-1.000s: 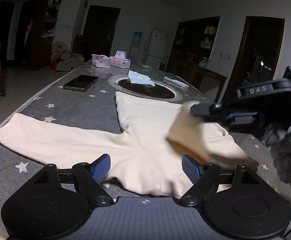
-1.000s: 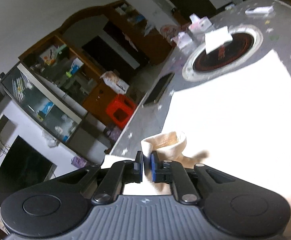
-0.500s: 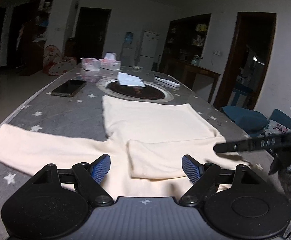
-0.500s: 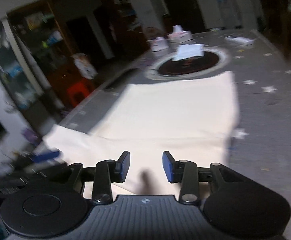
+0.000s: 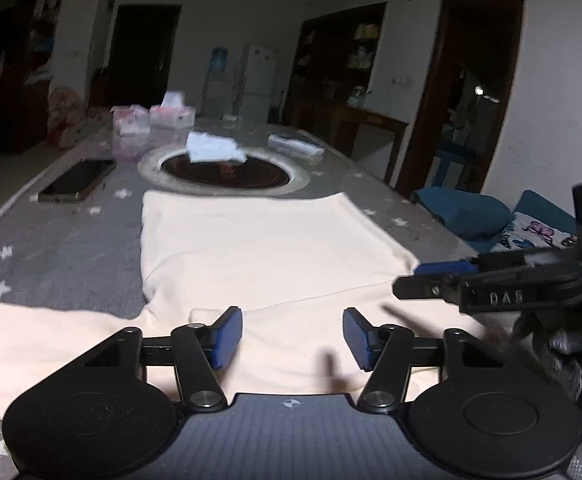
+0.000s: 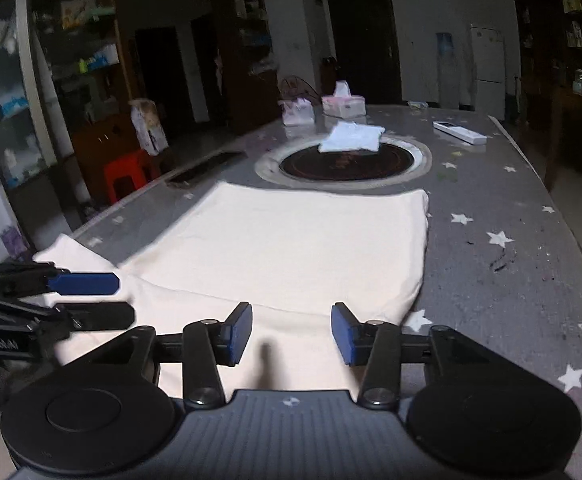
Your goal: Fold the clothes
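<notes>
A cream long-sleeved top lies flat on the grey star-patterned table. Its right sleeve is folded across the chest near me; the left sleeve stretches out to the left. My left gripper is open and empty, low over the near part of the top. My right gripper is open and empty, low over the folded sleeve in the right wrist view. The right gripper also shows in the left wrist view, and the left gripper in the right wrist view.
A round inset burner with a white cloth on it lies beyond the top. A phone lies far left, tissue boxes and a remote further back. The table's right edge is near.
The right gripper carried the right sleeve cuff across the chest, let go of it and drew back to the near right. The left gripper stayed open and moved right over the top.
</notes>
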Action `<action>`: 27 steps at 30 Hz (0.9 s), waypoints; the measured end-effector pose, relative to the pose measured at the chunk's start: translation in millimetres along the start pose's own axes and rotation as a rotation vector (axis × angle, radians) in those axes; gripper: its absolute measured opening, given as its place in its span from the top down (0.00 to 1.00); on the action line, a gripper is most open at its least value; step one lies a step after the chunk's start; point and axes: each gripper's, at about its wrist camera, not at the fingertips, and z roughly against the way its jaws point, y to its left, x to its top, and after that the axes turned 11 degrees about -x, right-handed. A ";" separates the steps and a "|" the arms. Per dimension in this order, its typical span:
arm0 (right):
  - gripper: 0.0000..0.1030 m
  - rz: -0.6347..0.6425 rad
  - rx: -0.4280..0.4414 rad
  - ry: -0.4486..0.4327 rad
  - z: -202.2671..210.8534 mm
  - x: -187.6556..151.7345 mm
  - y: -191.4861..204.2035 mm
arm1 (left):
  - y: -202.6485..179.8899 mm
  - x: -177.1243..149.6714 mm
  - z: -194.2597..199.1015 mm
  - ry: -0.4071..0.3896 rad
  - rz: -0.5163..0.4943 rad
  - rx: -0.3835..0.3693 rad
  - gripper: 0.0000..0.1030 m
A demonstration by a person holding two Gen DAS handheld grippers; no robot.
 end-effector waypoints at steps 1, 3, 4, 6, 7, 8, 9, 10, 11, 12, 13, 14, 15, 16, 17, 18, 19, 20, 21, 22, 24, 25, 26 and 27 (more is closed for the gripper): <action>0.57 0.004 -0.005 0.011 -4.8 -1.6 0.2 | 4.2 -0.6 -3.2 0.009 0.014 0.005 0.49; 0.57 0.019 -0.009 0.017 -8.9 -6.7 0.9 | 12.6 -3.6 -7.4 0.022 0.040 0.016 0.51; 0.56 0.036 -0.012 0.010 -8.2 -8.2 2.5 | 16.6 -5.5 -8.9 0.026 0.052 0.020 0.52; 0.53 0.063 -0.020 0.002 -5.3 -8.9 7.1 | 16.7 -4.3 -5.9 0.024 0.056 0.021 0.51; 0.47 0.075 -0.024 -0.001 -3.7 -9.2 9.4 | 16.3 -3.4 -2.8 0.015 0.056 0.024 0.49; 0.44 0.088 -0.023 -0.007 -1.8 -9.4 12.1 | 15.8 -2.5 0.3 0.005 0.057 0.027 0.46; 0.38 0.105 -0.022 -0.014 -0.4 -9.1 15.4 | 15.3 -1.6 3.4 -0.005 0.057 0.030 0.40; 0.30 0.125 -0.026 -0.021 0.2 -9.6 19.1 | 16.4 -1.2 6.4 -0.015 0.064 0.040 0.37; 0.26 0.147 -0.030 -0.029 0.7 -10.3 22.9 | 18.6 -1.7 9.4 -0.022 0.075 0.052 0.36; 0.23 0.159 -0.034 -0.029 0.3 -11.4 25.2 | 21.0 -1.6 11.5 -0.023 0.085 0.061 0.36; 0.22 0.168 -0.038 -0.027 -0.5 -12.7 27.1 | 24.0 -2.3 14.9 -0.026 0.099 0.073 0.36; 0.22 0.177 -0.041 -0.025 -1.2 -13.9 29.0 | 25.9 -2.3 19.0 -0.032 0.108 0.083 0.34; 0.21 0.187 -0.045 -0.023 -2.0 -15.2 30.9 | 28.6 -2.6 24.6 -0.044 0.115 0.098 0.33; 0.19 0.196 -0.049 -0.021 -2.7 -16.4 32.8 | 31.7 -2.6 30.4 -0.056 0.121 0.117 0.32; 0.18 0.199 -0.048 -0.021 -2.3 -16.4 33.5 | 34.7 -2.4 36.1 -0.069 0.127 0.136 0.31; 0.16 0.200 -0.046 -0.021 -1.6 -15.9 33.8 | 37.8 -2.3 41.9 -0.082 0.133 0.155 0.30; 0.14 0.201 -0.044 -0.022 -0.9 -15.4 34.1 | 43.4 -2.5 47.6 -0.091 0.145 0.184 0.30; 0.13 0.205 -0.045 -0.020 -1.2 -15.4 34.6 | 49.1 -2.6 53.4 -0.099 0.158 0.214 0.30; 0.10 0.209 -0.047 -0.018 -1.9 -15.6 35.1 | 54.9 -2.4 58.2 -0.106 0.173 0.249 0.30; 0.07 0.213 -0.047 -0.013 -3.2 -16.2 35.3 | 60.7 -2.2 63.1 -0.113 0.189 0.285 0.30; 0.05 0.217 -0.046 -0.005 -5.9 -16.2 35.6 | 73.8 -3.3 74.1 -0.137 0.216 0.372 0.30; 0.03 0.217 -0.046 -0.003 -6.2 -16.0 35.5 | 79.5 -4.0 78.1 -0.148 0.223 0.419 0.30; 0.02 0.217 -0.046 -0.002 -6.6 -15.8 35.5 | 85.8 -5.4 83.1 -0.160 0.238 0.462 0.30; 0.00 0.216 -0.046 0.002 -8.2 -15.6 35.1 | 92.0 -6.8 88.2 -0.172 0.253 0.505 0.30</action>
